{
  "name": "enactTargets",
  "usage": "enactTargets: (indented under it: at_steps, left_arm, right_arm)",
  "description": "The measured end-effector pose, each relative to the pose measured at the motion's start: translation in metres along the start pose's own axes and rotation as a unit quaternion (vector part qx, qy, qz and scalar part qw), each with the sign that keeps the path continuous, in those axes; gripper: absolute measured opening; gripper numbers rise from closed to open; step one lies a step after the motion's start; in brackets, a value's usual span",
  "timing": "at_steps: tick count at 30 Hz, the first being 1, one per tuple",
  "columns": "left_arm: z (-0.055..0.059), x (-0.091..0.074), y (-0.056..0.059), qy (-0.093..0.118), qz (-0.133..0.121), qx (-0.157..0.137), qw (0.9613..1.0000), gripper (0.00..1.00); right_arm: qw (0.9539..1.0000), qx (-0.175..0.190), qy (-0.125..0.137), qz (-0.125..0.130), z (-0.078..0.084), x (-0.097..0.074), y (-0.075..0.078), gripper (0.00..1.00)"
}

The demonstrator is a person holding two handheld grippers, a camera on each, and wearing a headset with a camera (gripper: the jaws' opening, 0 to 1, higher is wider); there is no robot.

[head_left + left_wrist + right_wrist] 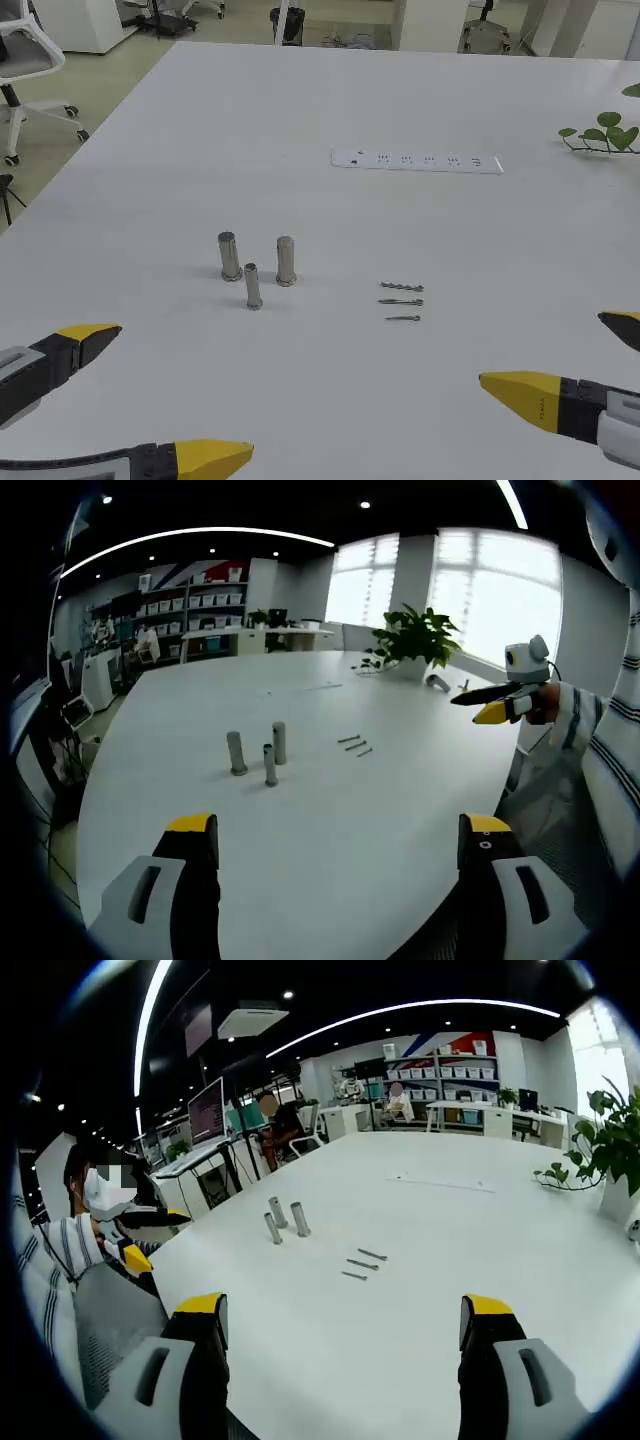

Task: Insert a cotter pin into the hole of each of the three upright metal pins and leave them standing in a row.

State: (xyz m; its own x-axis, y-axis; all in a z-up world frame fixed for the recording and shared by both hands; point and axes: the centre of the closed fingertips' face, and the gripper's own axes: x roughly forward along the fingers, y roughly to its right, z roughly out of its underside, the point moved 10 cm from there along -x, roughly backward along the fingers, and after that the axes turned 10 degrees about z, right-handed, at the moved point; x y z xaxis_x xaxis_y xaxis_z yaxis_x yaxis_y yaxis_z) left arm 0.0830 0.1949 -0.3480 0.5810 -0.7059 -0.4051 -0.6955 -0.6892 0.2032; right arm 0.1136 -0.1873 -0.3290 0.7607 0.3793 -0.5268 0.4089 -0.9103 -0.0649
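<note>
- Left gripper (155, 395): lower left corner of the head view, body cut off by the frame edge. Yellow-tipped jaws are spread wide with nothing between them.
- Right gripper (548, 348): lower right corner, also cropped, with its upper jaw barely entering at the right edge. Jaws are wide apart and hold nothing.
- Both grippers sit well apart from the parts on the white surface (300, 400).
- Three metal pins stand upright left of centre, long axes vertical, in a tight triangle rather than a line.
- Rear left pin (230, 256) and rear right pin (286, 261) stand side by side. The front pin (253, 286) is shorter and lower in the frame, between the two. None touch.
- Cross-holes in the pins are too small to make out.
- Three cotter pins lie flat right of centre, apart from the metal pins: top cotter pin (401, 287), middle cotter pin (401, 301), bottom cotter pin (403, 319).
- They are stacked one below the other, parallel, long axes running left to right across the frame. The bottom one looks shortest.
- Which end carries the loop cannot be told at this size.
- White power strip (417, 160) lies flat in the upper centre.
- Plant sprig (605, 135) at the right edge is cropped.
</note>
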Motion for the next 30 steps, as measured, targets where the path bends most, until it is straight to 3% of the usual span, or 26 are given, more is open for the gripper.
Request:
enactTargets:
  at_steps: [17,19,20,23,25,30]
  left_arm:
    - [-0.001,-0.001,-0.003,-0.012,-0.010,0.005,0.9999,0.99]
    - [-0.002,0.000,-0.003,0.001,-0.011,0.001,0.9999,0.99]
    - [-0.005,0.000,-0.003,0.022,-0.011,-0.012,0.9996,0.99]
    - [-0.006,-0.001,-0.005,0.027,-0.014,-0.013,0.9994,0.99]
    - [-0.009,-0.001,-0.005,0.046,-0.012,-0.025,0.9986,0.99]
    - [-0.011,-0.001,-0.008,0.037,-0.020,-0.012,0.9990,0.99]
  right_arm:
    - [1.0000,-0.004,-0.005,-0.002,0.000,-0.001,-0.002,0.95]
    - [1.0000,-0.003,-0.007,-0.001,0.000,-0.001,-0.002,0.95]
    - [1.0000,-0.003,-0.007,-0.001,0.000,-0.001,-0.001,0.95]
    - [1.0000,-0.002,-0.007,0.001,0.000,-0.001,-0.001,0.95]
    - [1.0000,-0.002,-0.007,0.001,0.000,-0.001,0.000,0.95]
    - [1.0000,-0.002,-0.007,0.003,0.000,-0.001,0.000,0.95]
